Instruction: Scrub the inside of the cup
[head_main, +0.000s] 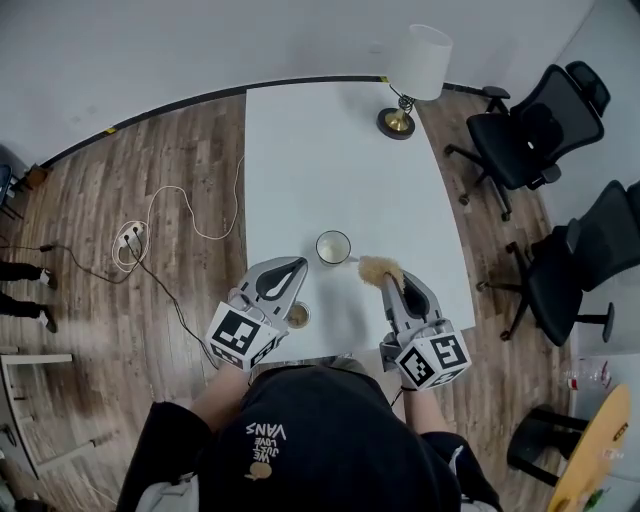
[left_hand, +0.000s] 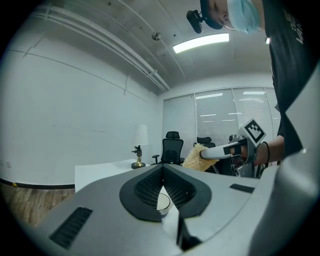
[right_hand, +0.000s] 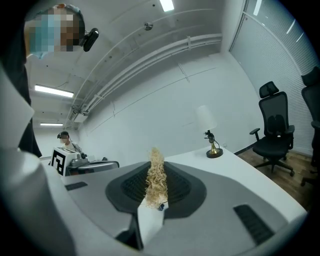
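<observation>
White table (head_main: 320, 170): cup (head_main: 333, 247) upright, just ahead of both grippers. Left gripper (head_main: 290, 268) closed, empty. Right gripper (head_main: 392, 283) clamps fibrous scrubber (head_main: 379, 269) beside cup. Steady cup with left; insert scrubber vertically, rotate against wall.

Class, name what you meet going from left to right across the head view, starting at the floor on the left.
power strip on the floor → left gripper → cup → scrubber held in the right gripper → office chairs
</observation>
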